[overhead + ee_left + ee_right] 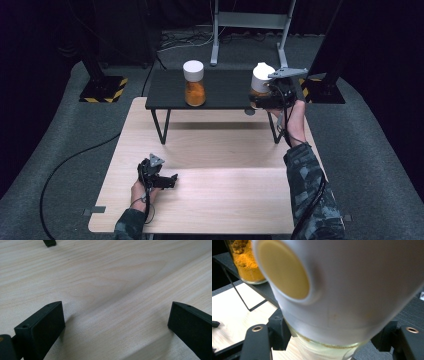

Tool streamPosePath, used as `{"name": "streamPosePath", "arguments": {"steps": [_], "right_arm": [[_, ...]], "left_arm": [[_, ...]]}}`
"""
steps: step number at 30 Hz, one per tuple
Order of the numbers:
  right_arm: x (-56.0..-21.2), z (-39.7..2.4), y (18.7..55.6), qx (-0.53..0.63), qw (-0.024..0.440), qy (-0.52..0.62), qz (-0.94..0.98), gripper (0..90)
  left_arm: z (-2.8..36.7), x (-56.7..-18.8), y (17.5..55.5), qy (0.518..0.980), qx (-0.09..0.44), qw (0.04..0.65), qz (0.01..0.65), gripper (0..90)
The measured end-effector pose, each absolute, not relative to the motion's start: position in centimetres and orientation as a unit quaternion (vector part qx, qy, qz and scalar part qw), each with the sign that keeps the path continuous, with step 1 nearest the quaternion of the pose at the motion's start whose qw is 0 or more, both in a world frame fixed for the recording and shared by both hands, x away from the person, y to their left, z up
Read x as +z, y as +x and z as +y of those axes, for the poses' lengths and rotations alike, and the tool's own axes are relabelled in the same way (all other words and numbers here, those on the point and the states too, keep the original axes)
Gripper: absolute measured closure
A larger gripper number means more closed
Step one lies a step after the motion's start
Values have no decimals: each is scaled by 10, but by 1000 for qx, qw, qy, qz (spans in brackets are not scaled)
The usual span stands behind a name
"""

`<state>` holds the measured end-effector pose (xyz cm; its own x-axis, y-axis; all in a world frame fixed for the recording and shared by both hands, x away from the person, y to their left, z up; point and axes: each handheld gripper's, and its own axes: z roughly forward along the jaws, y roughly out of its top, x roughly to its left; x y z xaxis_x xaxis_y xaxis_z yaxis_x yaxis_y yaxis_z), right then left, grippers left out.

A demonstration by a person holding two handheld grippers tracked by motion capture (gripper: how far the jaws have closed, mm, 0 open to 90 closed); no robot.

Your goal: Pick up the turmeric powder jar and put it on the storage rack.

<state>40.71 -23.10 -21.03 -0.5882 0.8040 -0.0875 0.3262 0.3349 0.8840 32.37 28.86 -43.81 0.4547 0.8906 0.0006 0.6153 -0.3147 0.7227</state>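
A glass jar of orange powder (194,83) with a white lid stands upright on the low black shelf (220,90), left of its middle; it also appears in the right gripper view (244,262). At the shelf's right end my right gripper (261,98) is shut on a second white-lidded jar (261,76), which leans a little. Up close, its jaws clamp the glass just under the big white lid (352,290). My left gripper (172,181) rests low on the wooden table (225,165), open with nothing but bare wood between its jaws (116,325).
The shelf stands on thin black wire legs (161,125) at the far part of the table. On the floor behind are two striped black-and-yellow stand bases (104,89), a grey metal frame (250,22) and a black cable (65,165) at the left.
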Motion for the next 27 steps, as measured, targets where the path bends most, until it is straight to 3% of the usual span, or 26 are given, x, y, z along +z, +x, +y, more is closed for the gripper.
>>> {"name": "streamPosePath", "arguments": {"steps": [27], "right_arm": [[-209,-215,437,427,256,376,781,300]], "left_arm": [[289,-438,324,784,205,335,480,3]]}}
